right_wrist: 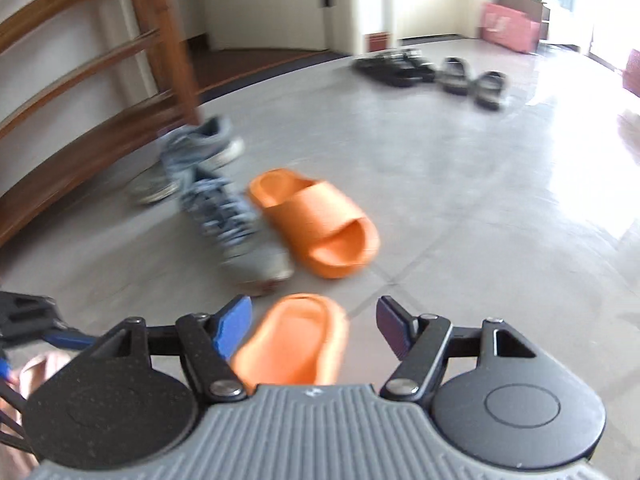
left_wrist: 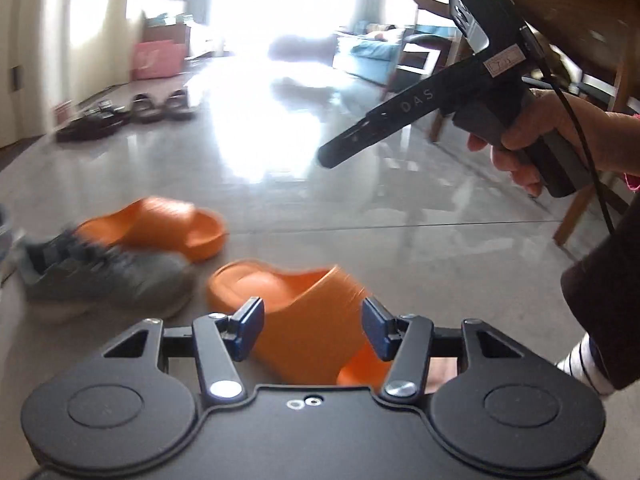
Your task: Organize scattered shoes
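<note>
Left wrist view: left gripper (left_wrist: 312,330) hangs over the near orange slide (left_wrist: 296,308), jaws apart, pads clear of it, nothing held. That slide lies on the grey tile floor (left_wrist: 400,248), heel toward the upper left, open toe toward the camera, long axis diagonal. The 2nd orange slide (left_wrist: 160,226) sits further back, touching a grey sneaker (left_wrist: 104,280), toe to the right, axis near horizontal. Right gripper (left_wrist: 332,156) is in the air at right, held by a hand (left_wrist: 528,140); cannot tell its jaw gap from this side angle.

Right wrist view: right gripper (right_wrist: 314,330) has jaws wide, empty, near slide (right_wrist: 296,340) below between them, not touched. Far slide (right_wrist: 316,224) points toe lower right, beside 2 sneakers (right_wrist: 224,216).

Judgement: approach step on the orange pair. Next move needs a descent and a jaw closure across the strap or side wall.
</note>
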Demonstrator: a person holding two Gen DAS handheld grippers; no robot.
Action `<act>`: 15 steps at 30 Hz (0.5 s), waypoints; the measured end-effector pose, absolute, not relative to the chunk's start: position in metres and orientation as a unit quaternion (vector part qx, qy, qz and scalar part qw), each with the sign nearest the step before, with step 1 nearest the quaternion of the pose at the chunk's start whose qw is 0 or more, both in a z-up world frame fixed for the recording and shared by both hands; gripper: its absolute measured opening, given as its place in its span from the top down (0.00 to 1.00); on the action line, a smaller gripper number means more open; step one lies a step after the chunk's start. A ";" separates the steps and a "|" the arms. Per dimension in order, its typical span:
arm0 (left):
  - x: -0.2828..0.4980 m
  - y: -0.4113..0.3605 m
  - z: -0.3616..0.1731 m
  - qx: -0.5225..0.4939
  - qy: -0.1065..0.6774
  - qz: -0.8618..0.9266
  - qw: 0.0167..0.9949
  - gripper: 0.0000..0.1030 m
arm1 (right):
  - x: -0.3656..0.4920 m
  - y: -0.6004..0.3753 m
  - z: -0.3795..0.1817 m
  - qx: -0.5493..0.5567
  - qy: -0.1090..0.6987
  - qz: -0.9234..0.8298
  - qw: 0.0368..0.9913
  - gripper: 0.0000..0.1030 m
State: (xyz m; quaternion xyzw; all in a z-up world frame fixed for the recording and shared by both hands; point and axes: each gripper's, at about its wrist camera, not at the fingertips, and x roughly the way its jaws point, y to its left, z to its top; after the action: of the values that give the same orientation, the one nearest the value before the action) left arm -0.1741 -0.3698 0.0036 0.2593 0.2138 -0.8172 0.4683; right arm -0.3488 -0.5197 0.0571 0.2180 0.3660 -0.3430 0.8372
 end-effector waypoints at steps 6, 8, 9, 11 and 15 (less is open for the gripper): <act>-0.191 -0.428 -0.024 0.345 0.189 -0.846 0.359 0.48 | -0.354 -0.517 0.034 0.248 0.363 -0.337 0.832 0.30; -0.187 -0.444 -0.029 0.356 0.199 -0.850 0.333 0.48 | -0.353 -0.514 0.031 0.244 0.372 -0.322 0.835 0.30; -0.186 -0.455 -0.033 0.363 0.215 -0.854 0.306 0.48 | -0.354 -0.513 0.030 0.245 0.375 -0.316 0.837 0.30; -0.187 -0.469 -0.038 0.375 0.235 -0.857 0.264 0.47 | -0.360 -0.510 0.029 0.253 0.372 -0.307 0.839 0.30; -0.205 -0.494 -0.059 0.429 0.284 -0.840 0.174 0.48 | -0.368 -0.512 0.032 0.265 0.364 -0.305 0.839 0.30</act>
State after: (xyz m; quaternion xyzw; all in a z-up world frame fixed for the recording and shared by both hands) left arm -0.2048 -0.4942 -0.0590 0.4290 0.2838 -0.8398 0.1739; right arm -0.3678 -0.5125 0.0321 0.2652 0.3639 -0.3046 0.8393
